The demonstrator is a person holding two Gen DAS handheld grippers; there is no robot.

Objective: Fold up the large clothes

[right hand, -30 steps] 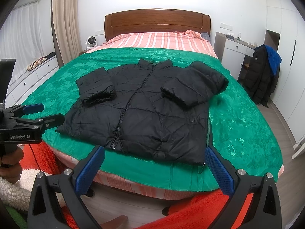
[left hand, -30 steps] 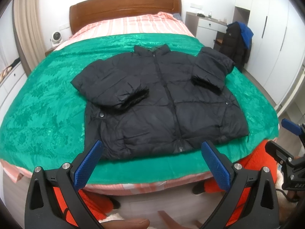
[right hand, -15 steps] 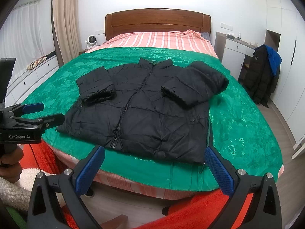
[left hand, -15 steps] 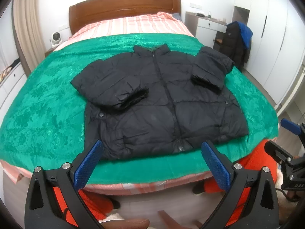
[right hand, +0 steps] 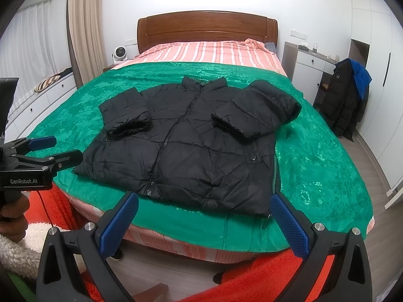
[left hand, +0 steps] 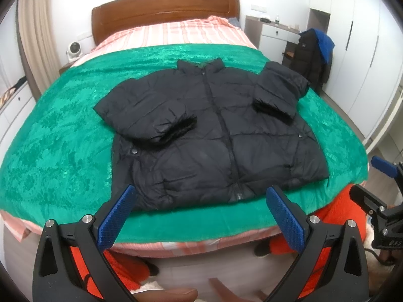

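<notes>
— So, where does the black puffer jacket (left hand: 214, 136) lie?

— Flat on the green blanket (left hand: 58, 136) that covers the near half of the bed (right hand: 209, 52), front up and zipped, collar toward the wooden headboard (left hand: 163, 7) at twelve o'clock, hem toward the foot of the bed at six. Both sleeves are folded in over the chest, with their furry cuffs lying on the front panels.

— And the left tool (left hand: 199, 214)?

— Its blue-padded fingers (left hand: 117, 216) stand wide apart, with nothing between them, just short of the hem and off the bed's near edge. In the right wrist view it shows at nine o'clock, held in a hand (right hand: 12, 216), level with the bed's corner.

— The right tool (right hand: 201, 222)?

— Spread wide too, and empty. Its pads frame the hem from below, the one at four o'clock sitting just beside the jacket's lower corner. In the left wrist view it shows at three o'clock, off the bed's side.

— Anything else around?

— A small white fan (right hand: 119, 53) beside the headboard at eleven o'clock, a dark coat with a blue lining (right hand: 348, 95) draped by the white desk (right hand: 306, 63) at two o'clock, and a red fleecy garment (left hand: 335, 224) below the bed's edge.
</notes>
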